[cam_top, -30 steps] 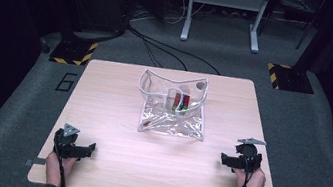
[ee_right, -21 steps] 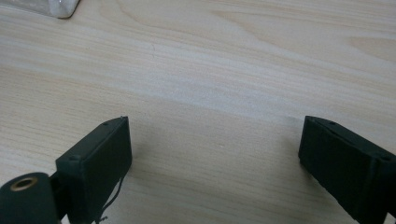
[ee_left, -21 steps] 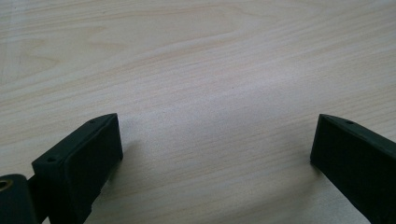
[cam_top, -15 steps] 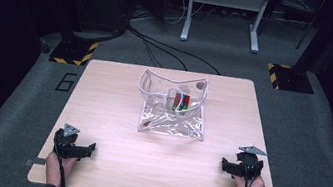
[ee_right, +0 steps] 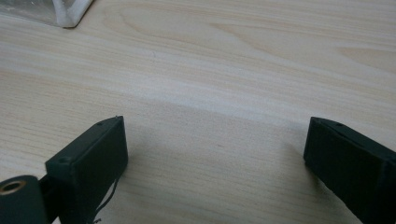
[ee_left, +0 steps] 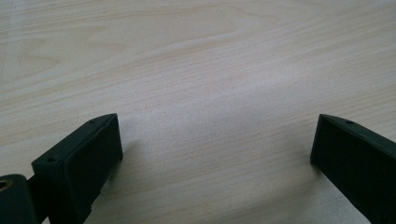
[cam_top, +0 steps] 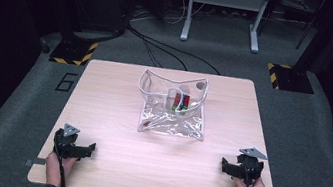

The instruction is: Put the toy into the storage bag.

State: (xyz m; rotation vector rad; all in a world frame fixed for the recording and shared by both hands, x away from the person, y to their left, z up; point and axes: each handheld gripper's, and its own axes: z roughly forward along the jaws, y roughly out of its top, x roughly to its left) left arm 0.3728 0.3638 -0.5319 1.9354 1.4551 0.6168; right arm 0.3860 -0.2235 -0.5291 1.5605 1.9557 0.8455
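the left gripper (cam_top: 86, 149) is held low at the near left corner of the light wooden worktop (cam_top: 116, 111), its fingers (ee_left: 79, 161) spread wide with only bare wood between them. the right gripper (cam_top: 226, 167) is held at the near right corner, its fingers (ee_right: 91, 156) also wide apart and nothing gripped. a clear plastic pouch (cam_top: 172, 105) with small coloured items inside is seen well ahead of both pairs of fingers, in the middle of the worktop, and its corner (ee_right: 70, 11) lies beyond the right gripper's left finger.

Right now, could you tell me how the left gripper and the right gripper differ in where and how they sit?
The left gripper sits near the table's near-left corner; the right gripper sits near its near-right corner. The clear pouch's corner shows ahead of the right gripper; bare wood lies ahead of the left. Both are open and hold nothing.
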